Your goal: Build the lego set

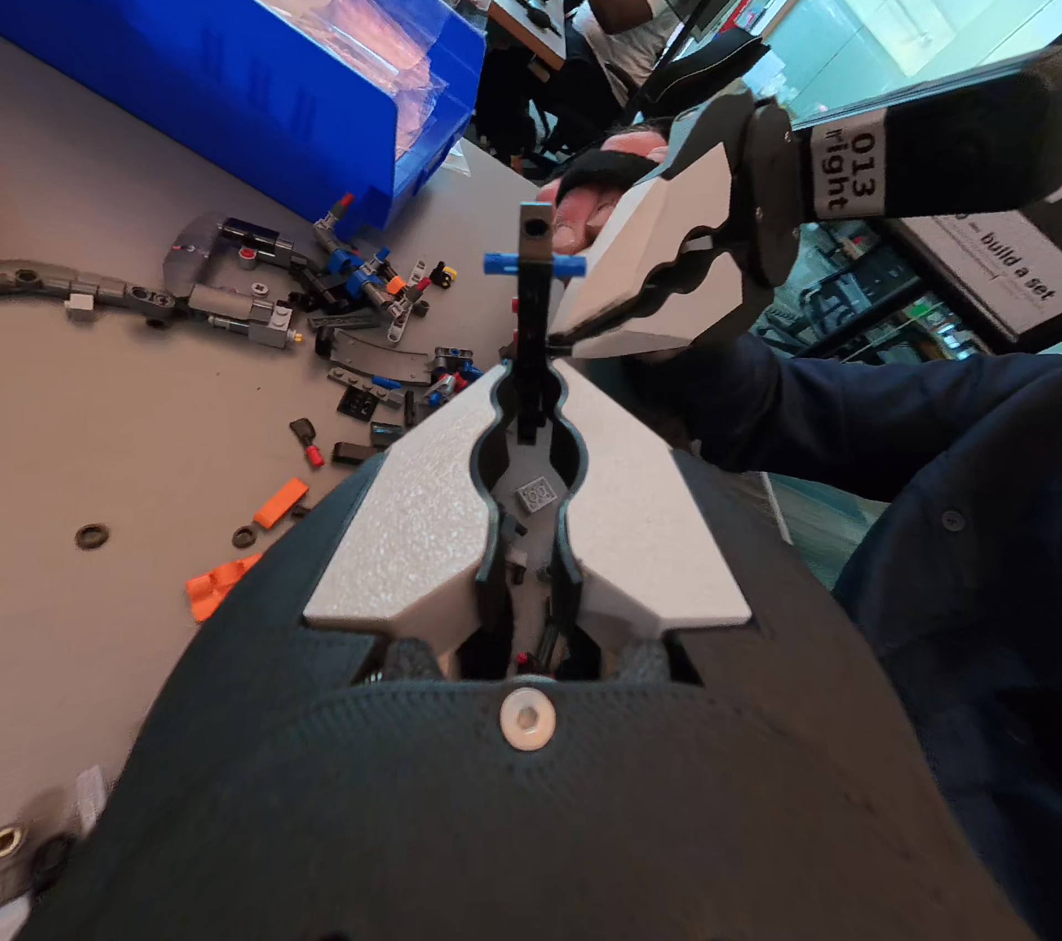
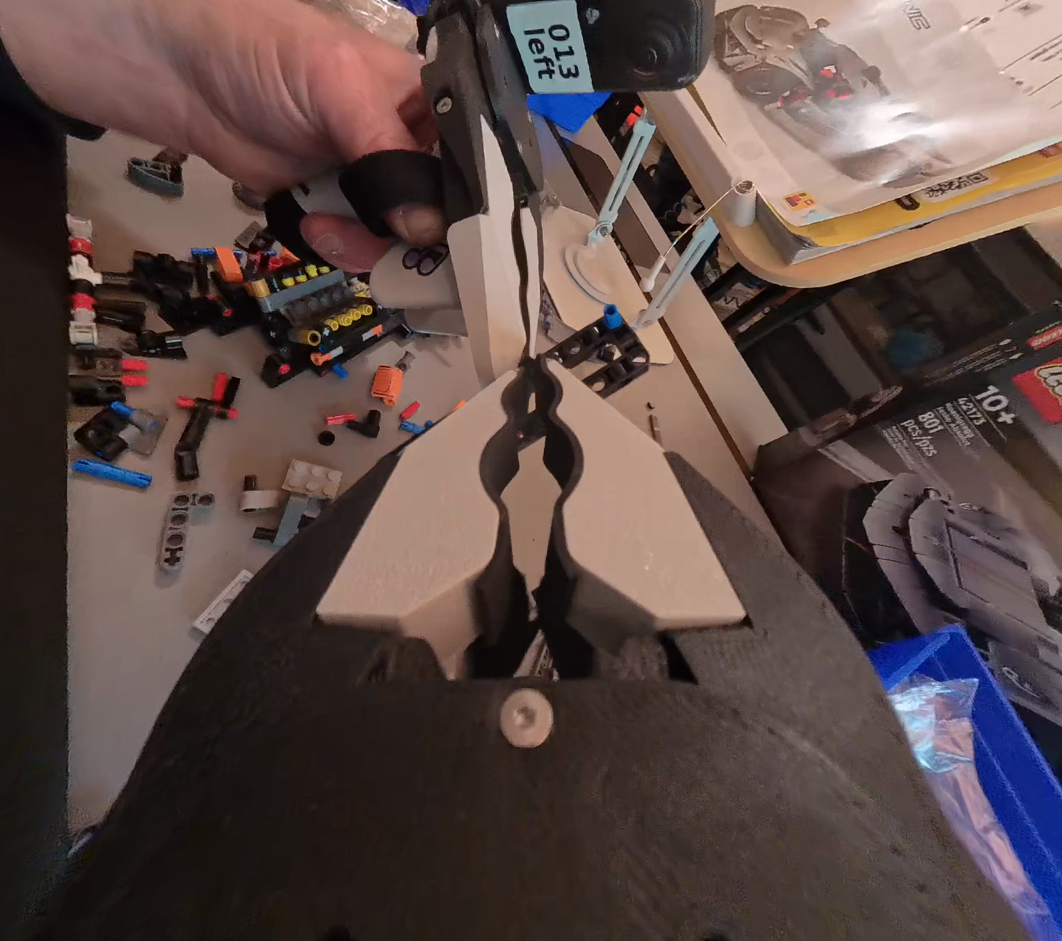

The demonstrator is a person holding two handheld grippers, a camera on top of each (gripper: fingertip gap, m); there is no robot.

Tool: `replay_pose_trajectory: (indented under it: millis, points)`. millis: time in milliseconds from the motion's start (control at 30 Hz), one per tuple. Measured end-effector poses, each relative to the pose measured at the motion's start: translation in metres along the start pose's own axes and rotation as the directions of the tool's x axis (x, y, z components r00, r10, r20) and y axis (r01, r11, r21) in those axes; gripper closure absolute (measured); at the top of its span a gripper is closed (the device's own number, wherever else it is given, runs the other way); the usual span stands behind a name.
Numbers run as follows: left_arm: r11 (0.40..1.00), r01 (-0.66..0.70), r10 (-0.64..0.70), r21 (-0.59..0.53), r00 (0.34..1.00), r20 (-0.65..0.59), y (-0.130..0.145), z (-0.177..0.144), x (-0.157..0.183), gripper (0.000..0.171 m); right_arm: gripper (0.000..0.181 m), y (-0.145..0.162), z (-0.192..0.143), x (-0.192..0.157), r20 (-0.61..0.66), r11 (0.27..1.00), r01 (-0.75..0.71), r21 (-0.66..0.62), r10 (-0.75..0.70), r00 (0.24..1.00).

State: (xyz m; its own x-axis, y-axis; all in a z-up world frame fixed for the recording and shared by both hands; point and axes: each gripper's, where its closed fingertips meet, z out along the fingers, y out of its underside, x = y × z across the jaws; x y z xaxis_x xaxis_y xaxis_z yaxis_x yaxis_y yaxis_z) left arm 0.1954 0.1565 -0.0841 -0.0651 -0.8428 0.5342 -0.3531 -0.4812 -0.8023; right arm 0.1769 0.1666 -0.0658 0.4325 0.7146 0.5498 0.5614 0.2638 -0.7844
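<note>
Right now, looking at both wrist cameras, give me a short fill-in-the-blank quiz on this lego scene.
1. The left gripper is shut on a ____ lego beam.
2. The pin crossing that beam is ____.
3. The storage bin on the table is ____.

Missing words: black; blue; blue

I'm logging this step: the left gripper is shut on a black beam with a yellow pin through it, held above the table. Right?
Almost. The pin through the black beam is blue, not yellow, as the left wrist view shows. The left gripper is indeed shut on the beam, above the table.
</note>
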Motion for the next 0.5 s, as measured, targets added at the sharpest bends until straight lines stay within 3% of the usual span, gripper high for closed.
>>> replay_pose_trajectory:
  millis: [100, 133, 200, 267, 400, 500]
  points:
    - [1.000, 0.014, -0.014, 0.008, 0.999, 0.040, 0.000, -0.002, -0.007, 0.166, 0.181, 0.000, 0.000, -0.002, 0.027, 0.999, -0.045, 0.009, 0.045, 0.999]
    - [1.000, 0.001, -0.002, 0.011, 0.994, 0.105, 0.000, -0.002, -0.018, 0.167, 0.181, -0.007, 0.000, -0.008, 0.068, 0.997, -0.066, 0.043, 0.063, 0.996]
    - [1.000, 0.008, -0.008, 0.004, 0.997, 0.075, 0.000, 0.000, -0.018, 0.166, 0.181, -0.023, 0.004, -0.028, 0.145, 0.995, -0.060, 0.082, 0.047, 0.988]
    - [0.998, -0.066, 0.065, 0.004, 0.990, 0.125, -0.004, -0.002, -0.014, 0.166, 0.181, -0.006, 0.011, -0.018, 0.077, 1.000, -0.014, 0.000, 0.014, 0.997]
    - [0.988, -0.157, 0.155, -0.012, 0.956, 0.250, -0.010, -0.005, -0.020, 0.167, 0.181, -0.015, -0.013, 0.015, 0.075, 0.954, -0.235, 0.186, 0.225, 0.971]
    - [0.963, -0.256, 0.270, -0.088, 0.890, 0.368, -0.008, -0.002, -0.029, 0.167, 0.181, -0.014, -0.014, 0.026, 0.037, 0.935, -0.291, 0.201, 0.289, 0.956]
